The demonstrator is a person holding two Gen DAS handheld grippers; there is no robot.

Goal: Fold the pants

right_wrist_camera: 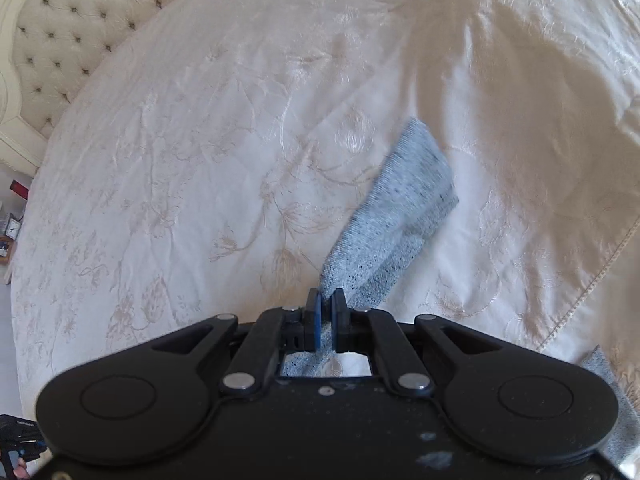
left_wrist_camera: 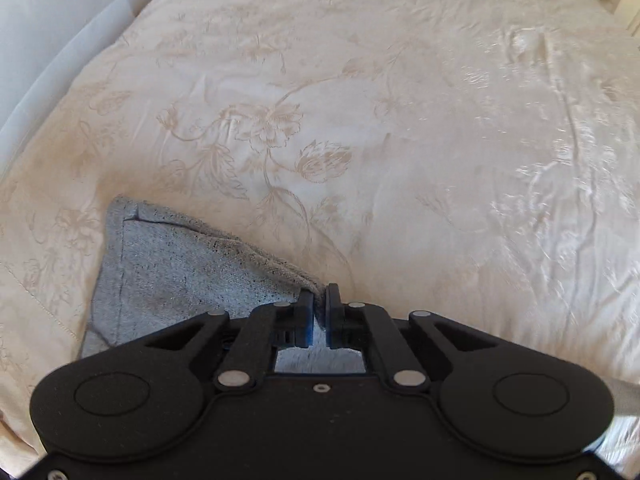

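Pants (left_wrist_camera: 180, 272): grey heathered knit with dark flecks, lying on a cream floral bedspread (left_wrist_camera: 360, 100). In the left wrist view the fabric spreads as a flat panel to the left of the fingers, with a stitched seam down its left side and a thick, fuzzy edge running diagonally up-left from the grip. Left gripper (left_wrist_camera: 319, 304) is clamped on that edge — cloth bunched between the pads and showing through the frame window behind them.

Left of the bedspread a pale wall or panel (left_wrist_camera: 60, 20) borders the bed side. Wide plain cover ahead and to the right, wrinkled and shiny toward the far right.

Right wrist view: tufted headboard (right_wrist_camera: 52, 40) at upper left, clutter past the bed side at far left, too small to identify. Right gripper (right_wrist_camera: 326, 304) is pinched on a strip of the pants (right_wrist_camera: 404, 196) that rises diagonally up-right, lifted off the cover and motion-blurred at its far end. More grey fabric at the lower right corner. Piped hem of the bedspread runs down the right — lots of bare cover to the left and ahead.
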